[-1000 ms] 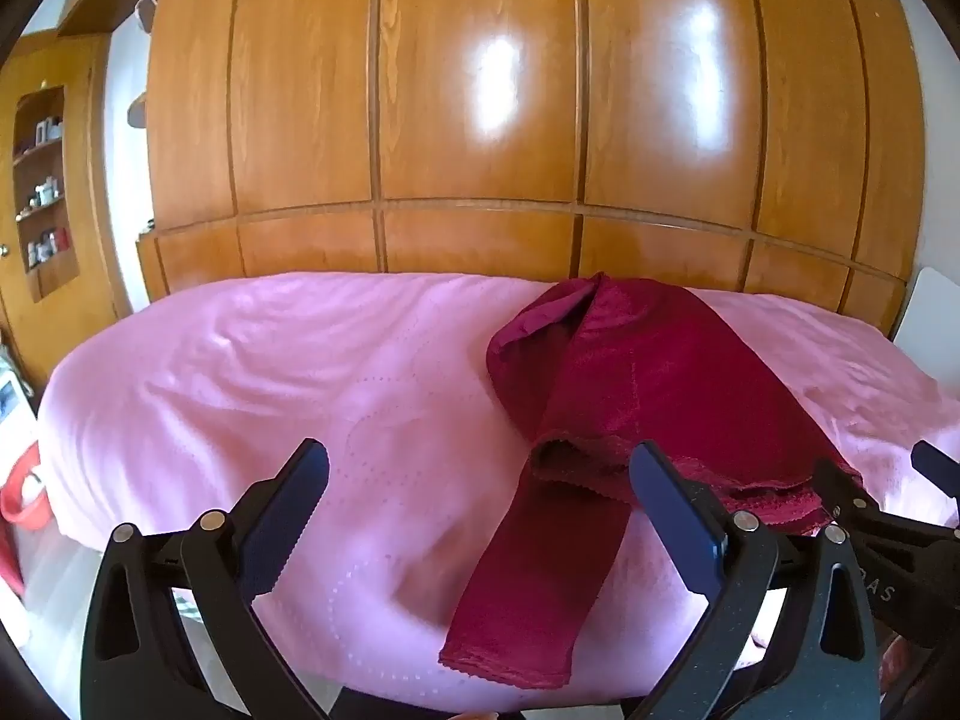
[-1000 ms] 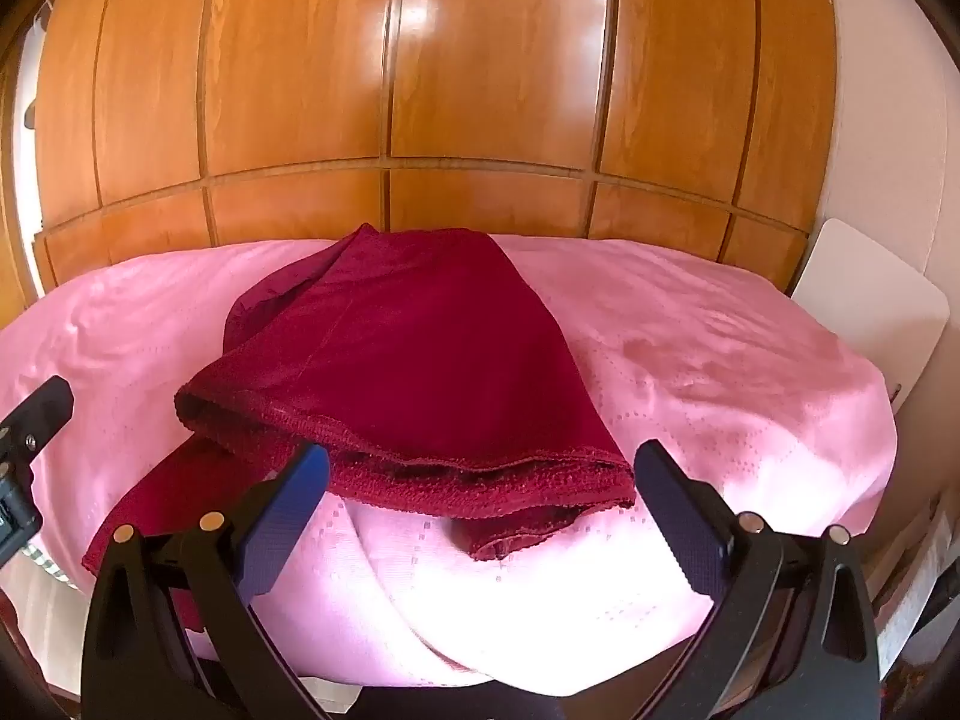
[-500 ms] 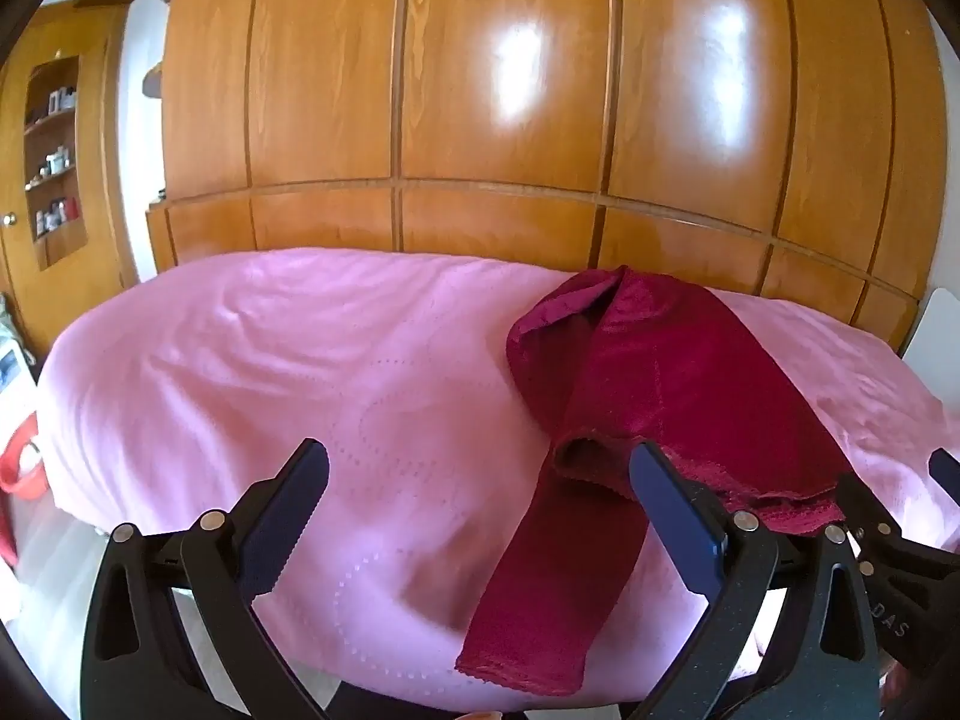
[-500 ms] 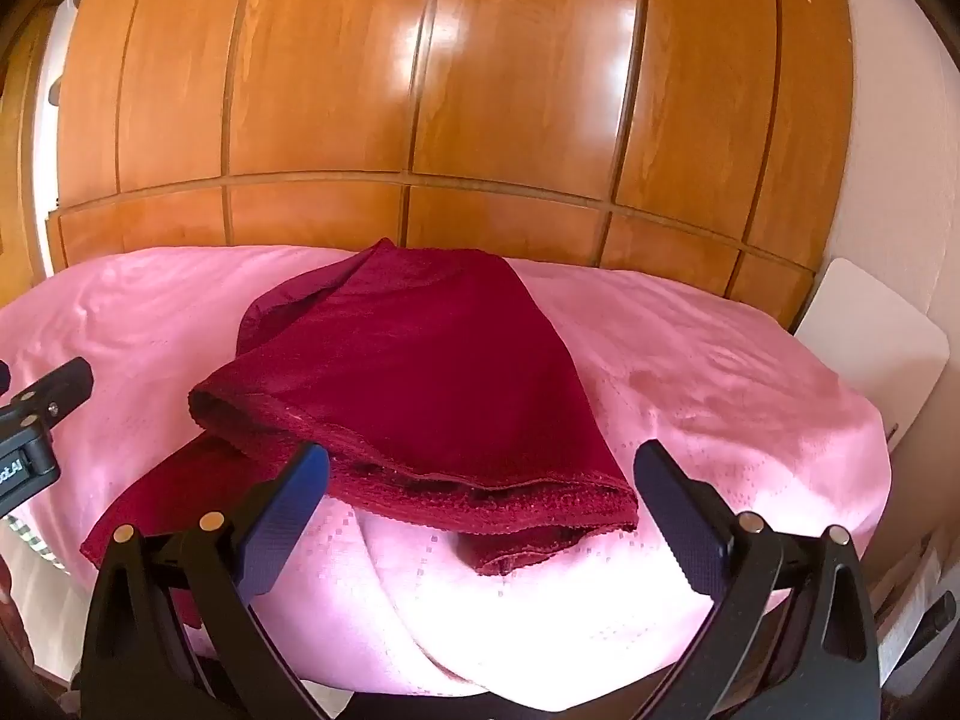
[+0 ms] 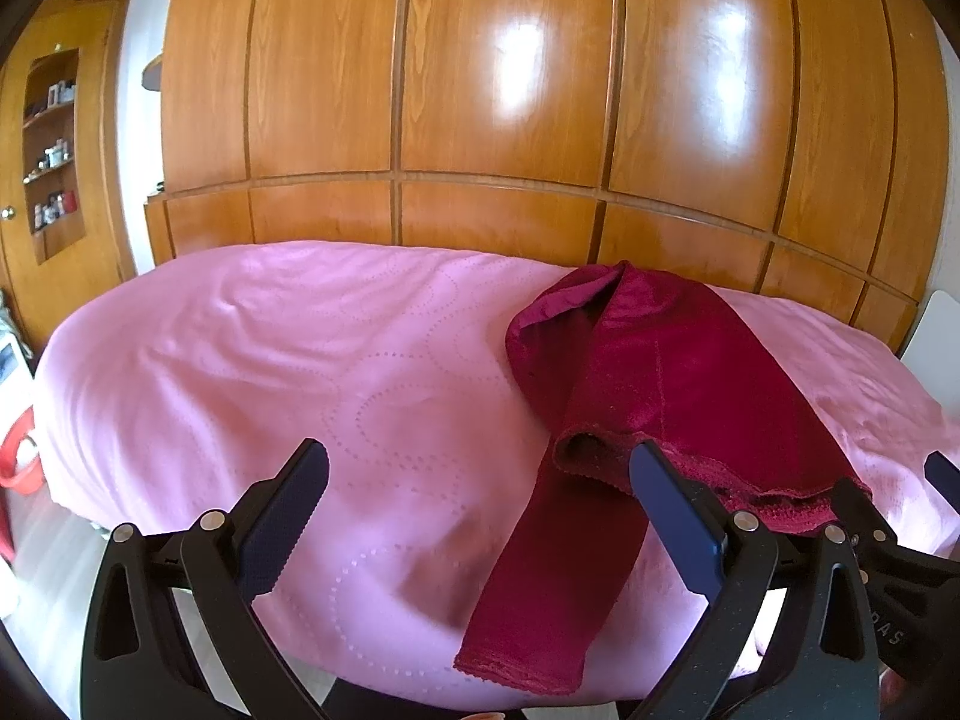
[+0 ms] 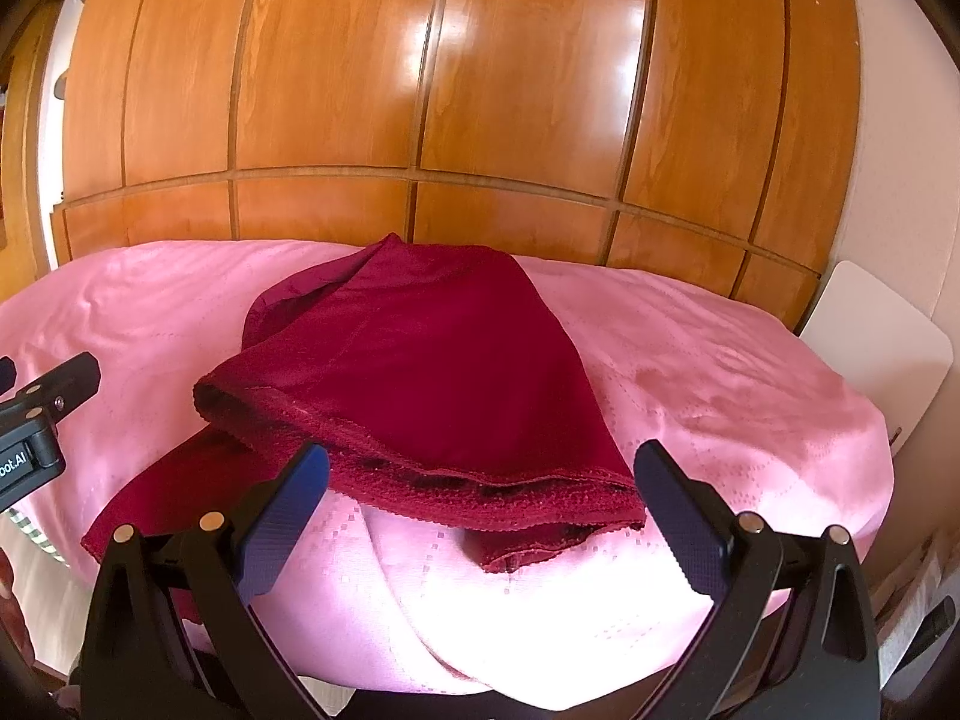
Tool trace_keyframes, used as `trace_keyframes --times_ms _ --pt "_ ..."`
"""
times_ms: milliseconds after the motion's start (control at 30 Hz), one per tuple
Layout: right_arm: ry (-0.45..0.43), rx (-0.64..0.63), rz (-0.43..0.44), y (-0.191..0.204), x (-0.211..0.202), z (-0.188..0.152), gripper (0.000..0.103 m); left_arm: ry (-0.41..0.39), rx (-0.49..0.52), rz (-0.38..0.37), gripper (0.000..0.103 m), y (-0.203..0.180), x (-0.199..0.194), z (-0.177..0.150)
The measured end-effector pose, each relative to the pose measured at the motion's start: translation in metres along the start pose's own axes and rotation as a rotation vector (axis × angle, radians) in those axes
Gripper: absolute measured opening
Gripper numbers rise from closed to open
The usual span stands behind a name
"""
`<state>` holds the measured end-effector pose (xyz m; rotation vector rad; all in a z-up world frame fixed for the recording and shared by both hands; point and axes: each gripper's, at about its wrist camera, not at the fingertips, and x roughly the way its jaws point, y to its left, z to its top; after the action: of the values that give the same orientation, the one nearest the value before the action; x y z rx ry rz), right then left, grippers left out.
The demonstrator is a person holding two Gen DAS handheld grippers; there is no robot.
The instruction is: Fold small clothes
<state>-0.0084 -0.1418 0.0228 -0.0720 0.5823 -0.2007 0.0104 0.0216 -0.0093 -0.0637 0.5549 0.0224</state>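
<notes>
A dark red velvet garment (image 5: 660, 378) lies partly folded on a pink bed cover (image 5: 270, 372), with one long sleeve (image 5: 564, 570) trailing toward the near edge. In the right wrist view the garment (image 6: 432, 372) fills the middle, its lace hem nearest me. My left gripper (image 5: 480, 510) is open and empty, held above the bed just left of the garment. My right gripper (image 6: 480, 510) is open and empty, held just before the hem. Each gripper shows at the edge of the other's view.
A tall glossy wooden wardrobe (image 5: 510, 120) stands behind the bed. A white board (image 6: 876, 354) leans at the bed's right side. Open shelves with small items (image 5: 54, 138) stand at far left. A red object (image 5: 18, 468) sits low on the floor at left.
Both grippers have drawn slightly back and up from the bed; the garment sits a little lower and farther in each view. The garment itself has not moved.
</notes>
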Motion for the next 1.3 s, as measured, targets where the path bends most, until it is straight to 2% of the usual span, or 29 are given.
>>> trace_keyframes --times_ms 467,633,833,1100,1167,1200,1300 --pt "0.020 0.000 0.002 -0.001 0.003 -0.001 0.101 0.021 -0.015 0.003 0.100 0.001 0.006 -0.002" --pt "0.055 0.010 0.030 -0.004 0.013 -0.004 0.101 0.044 -0.022 0.042 0.100 0.008 0.014 0.000" --pt "0.103 -0.034 0.161 0.010 0.022 -0.013 0.101 0.105 -0.014 0.101 0.100 0.023 0.036 -0.003" --pt "0.143 -0.080 0.310 0.026 0.031 -0.016 0.100 0.174 -0.024 0.107 0.100 0.042 0.060 -0.006" --pt "0.157 -0.119 0.378 0.037 0.034 -0.014 0.084 0.181 -0.031 0.105 0.100 0.049 0.065 -0.006" --pt "0.167 -0.144 0.409 0.043 0.035 -0.014 0.073 0.182 -0.043 0.106 0.100 0.054 0.067 -0.005" --pt "0.190 -0.238 0.502 0.069 0.039 -0.014 0.072 0.178 -0.087 0.138 0.100 0.070 0.071 0.000"
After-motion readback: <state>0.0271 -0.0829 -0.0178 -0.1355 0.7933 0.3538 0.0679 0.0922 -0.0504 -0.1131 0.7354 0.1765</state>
